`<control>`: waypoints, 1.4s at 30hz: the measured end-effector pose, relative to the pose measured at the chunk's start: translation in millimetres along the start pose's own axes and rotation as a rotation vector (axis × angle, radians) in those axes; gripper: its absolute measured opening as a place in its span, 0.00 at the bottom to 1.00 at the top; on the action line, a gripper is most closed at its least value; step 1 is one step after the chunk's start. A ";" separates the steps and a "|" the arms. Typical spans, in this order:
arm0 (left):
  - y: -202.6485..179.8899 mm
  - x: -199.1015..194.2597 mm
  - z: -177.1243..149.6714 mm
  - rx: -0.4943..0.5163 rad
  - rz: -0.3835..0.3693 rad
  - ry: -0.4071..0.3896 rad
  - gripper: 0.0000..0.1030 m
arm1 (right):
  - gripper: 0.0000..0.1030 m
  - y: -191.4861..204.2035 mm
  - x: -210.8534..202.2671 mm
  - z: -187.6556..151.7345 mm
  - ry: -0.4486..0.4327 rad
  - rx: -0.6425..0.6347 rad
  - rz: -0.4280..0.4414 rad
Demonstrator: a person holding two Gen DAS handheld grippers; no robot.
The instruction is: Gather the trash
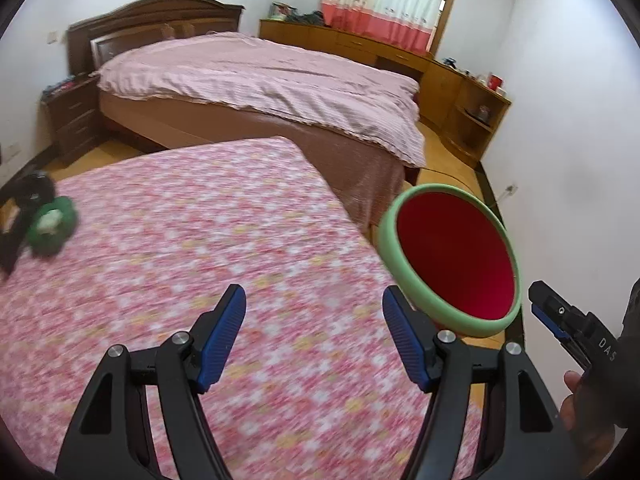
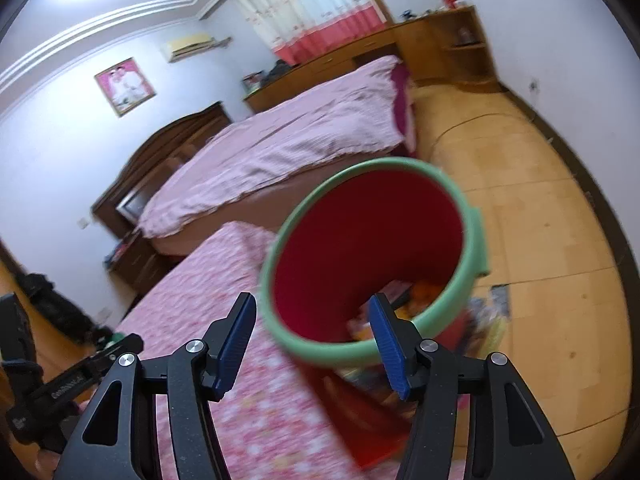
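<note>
The trash bin (image 1: 452, 260), red inside with a pale green rim, stands on the floor just off the right edge of the table with the pink floral cloth (image 1: 200, 260). My left gripper (image 1: 313, 293) hangs open over the cloth with nothing between its fingers. A blurred green thing with white in it (image 1: 50, 224) lies at the table's far left, beside a black object. My right gripper (image 2: 313, 300) is open above the near rim of the bin (image 2: 372, 252), gripping nothing. Colourful trash (image 2: 420, 300) lies at the bin's bottom.
A bed with a pink cover (image 1: 260, 76) stands beyond the table. Wooden cabinets (image 1: 440, 76) line the far wall, and a dark nightstand (image 1: 72, 116) is at the left. Bare wooden floor (image 2: 540, 240) spreads right of the bin. A hand (image 1: 580, 408) shows at the right.
</note>
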State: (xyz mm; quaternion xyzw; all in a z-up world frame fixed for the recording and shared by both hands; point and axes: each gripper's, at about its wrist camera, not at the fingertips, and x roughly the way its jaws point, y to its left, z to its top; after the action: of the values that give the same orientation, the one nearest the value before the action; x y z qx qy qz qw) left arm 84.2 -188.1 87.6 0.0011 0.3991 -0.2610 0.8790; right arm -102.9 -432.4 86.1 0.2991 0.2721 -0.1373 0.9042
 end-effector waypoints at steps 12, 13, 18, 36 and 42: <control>70.1 -81.4 -31.5 -0.116 0.163 -0.121 0.69 | 0.72 74.4 -5.9 -31.4 0.055 -0.121 0.118; 73.8 -84.7 -34.1 -0.121 0.176 -0.127 0.69 | 0.72 79.2 -6.1 -34.7 0.057 -0.132 0.120; 96.8 -104.8 -51.2 -0.155 0.259 -0.162 0.69 | 0.72 102.9 -7.6 -53.3 0.069 -0.185 0.143; 119.5 -142.9 -108.3 -0.197 0.372 -0.239 0.69 | 0.79 149.1 -42.0 -103.0 -0.064 -0.375 0.149; 113.0 -147.4 -109.2 -0.173 0.387 -0.262 0.69 | 0.79 156.4 -49.9 -111.6 -0.106 -0.426 0.139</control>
State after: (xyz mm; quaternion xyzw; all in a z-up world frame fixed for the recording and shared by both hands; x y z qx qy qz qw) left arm -20.7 0.0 93.4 -0.0315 0.2952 -0.0506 0.9536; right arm -125.0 -236.9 112.5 0.1119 0.2259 -0.0298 0.9672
